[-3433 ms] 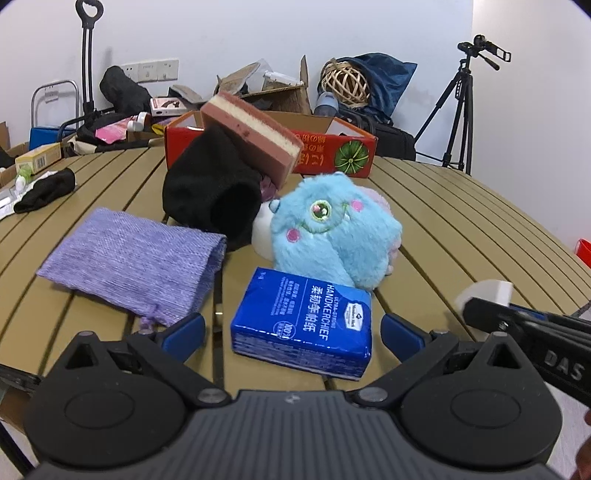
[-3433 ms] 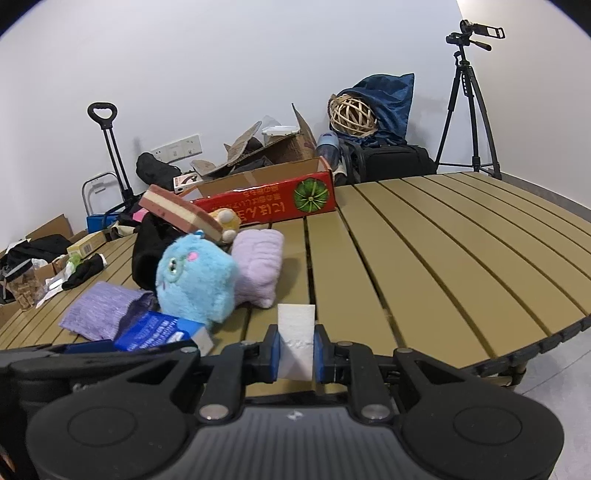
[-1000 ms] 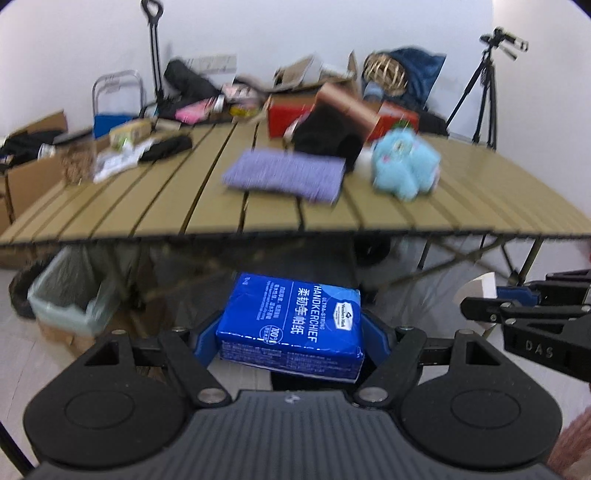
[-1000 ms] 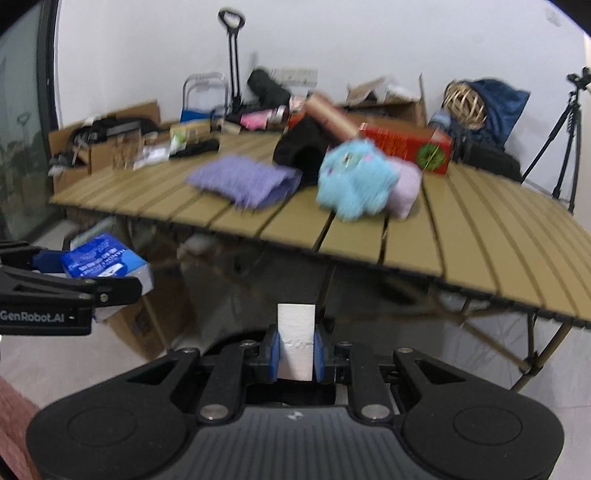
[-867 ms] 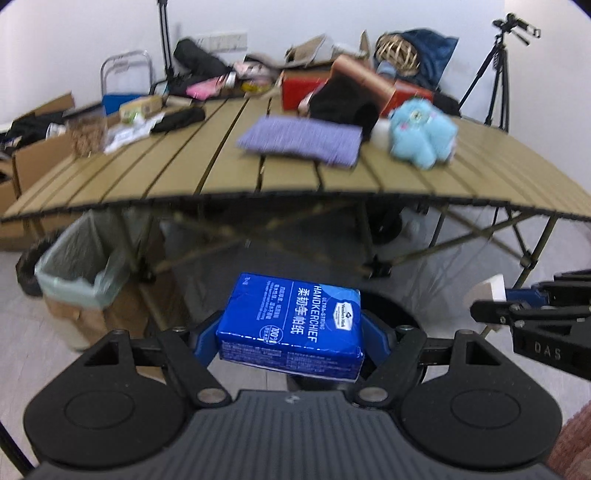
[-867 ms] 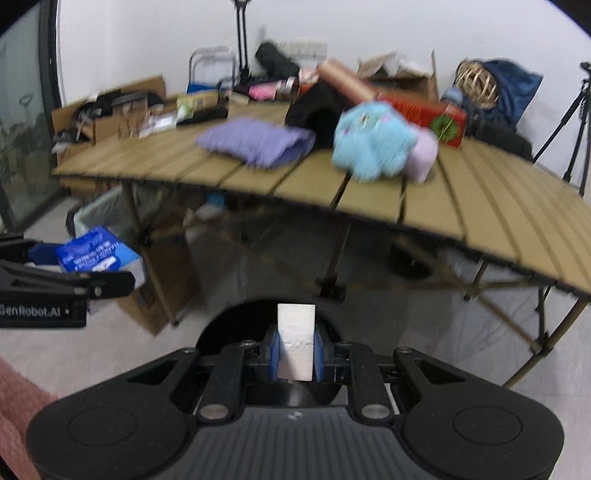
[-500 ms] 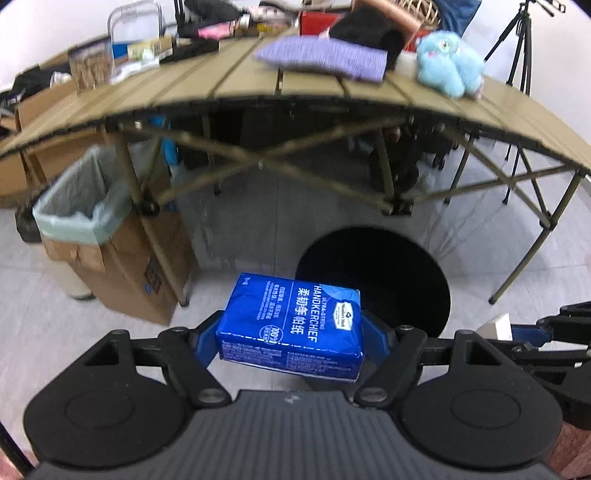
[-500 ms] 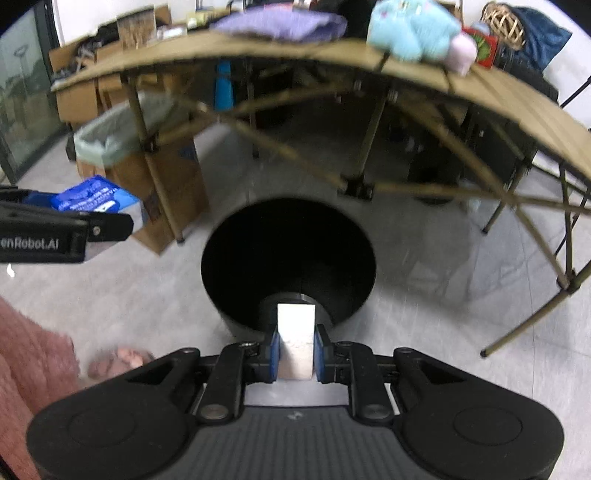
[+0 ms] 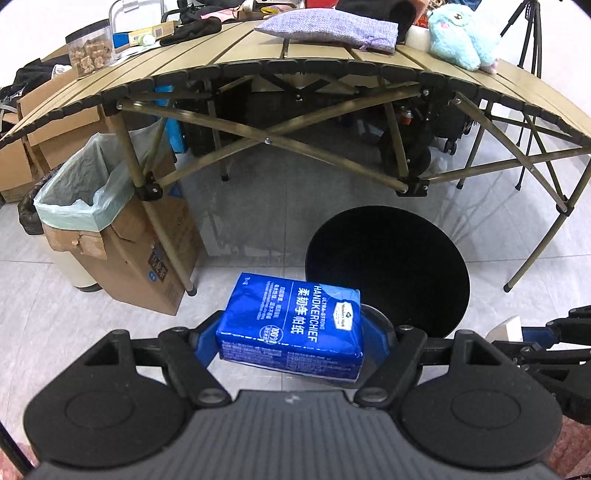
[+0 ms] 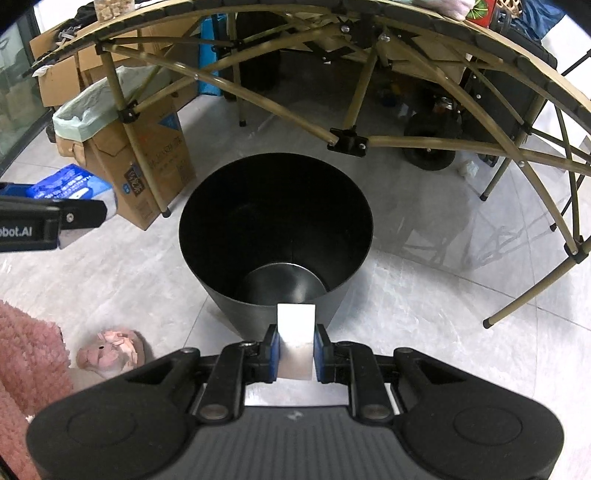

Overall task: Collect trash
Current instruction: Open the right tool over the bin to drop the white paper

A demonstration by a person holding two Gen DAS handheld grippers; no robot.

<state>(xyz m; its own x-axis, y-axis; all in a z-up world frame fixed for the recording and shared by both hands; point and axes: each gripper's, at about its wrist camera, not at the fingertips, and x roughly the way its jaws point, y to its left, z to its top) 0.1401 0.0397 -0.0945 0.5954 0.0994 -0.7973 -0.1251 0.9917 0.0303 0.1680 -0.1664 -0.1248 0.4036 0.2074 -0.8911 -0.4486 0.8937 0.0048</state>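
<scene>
Between the left gripper's (image 9: 291, 332) jaws a blue plastic handkerchief pack (image 9: 291, 325) is clamped. Ahead, a round black bin (image 10: 275, 229) is seen. A small white paper piece (image 10: 295, 339) is pinched by the right gripper (image 10: 295, 349), near the bin's rim.

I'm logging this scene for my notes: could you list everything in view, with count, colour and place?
Handkerchief pack: one, blue, clamped in the left gripper.
Small box: one, white, clamped in the right gripper.
Round bin: one, black, on the floor by the table, looks empty.
Folding table: one, tan slats, above the bin.
Pouch: one, purple, on the table.
Plush toy: one, light blue, on the table.
Cardboard box with bag liner: one, brown box, pale green liner, beside a table leg.
Slipper: one, pink, on the floor, nearer the camera than the bin.
Left gripper: black, blue pads.
Right gripper: black, blue pads.
</scene>
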